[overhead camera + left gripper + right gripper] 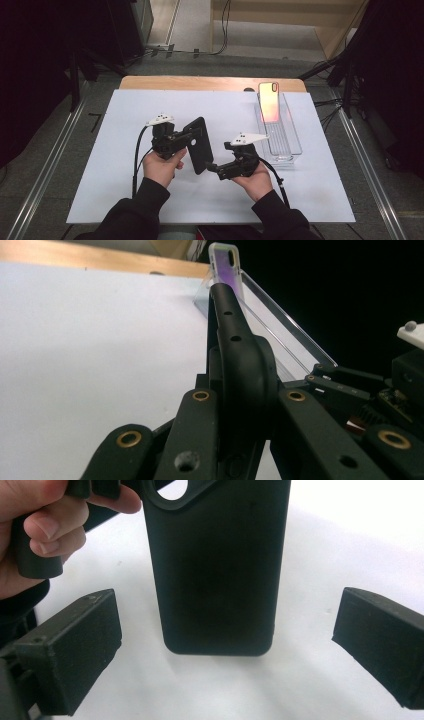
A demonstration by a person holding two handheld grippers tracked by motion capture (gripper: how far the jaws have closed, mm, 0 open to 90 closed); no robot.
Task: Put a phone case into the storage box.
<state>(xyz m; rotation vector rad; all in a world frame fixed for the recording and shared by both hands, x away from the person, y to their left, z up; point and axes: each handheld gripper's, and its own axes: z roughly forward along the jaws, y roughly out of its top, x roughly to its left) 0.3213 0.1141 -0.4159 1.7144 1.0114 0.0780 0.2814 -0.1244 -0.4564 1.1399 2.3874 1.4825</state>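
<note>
Black phone case (196, 144) — clamped in left claw (181, 140) | right claw (216, 170) gaping just beside

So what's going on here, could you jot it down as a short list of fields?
left gripper: shut on the black phone case, holding it above the table
right gripper: open, jaws wide on either side of the case's lower end, not touching it
clear tray: at the right of the white table
second case: iridescent, leaning in the tray's far end
</note>
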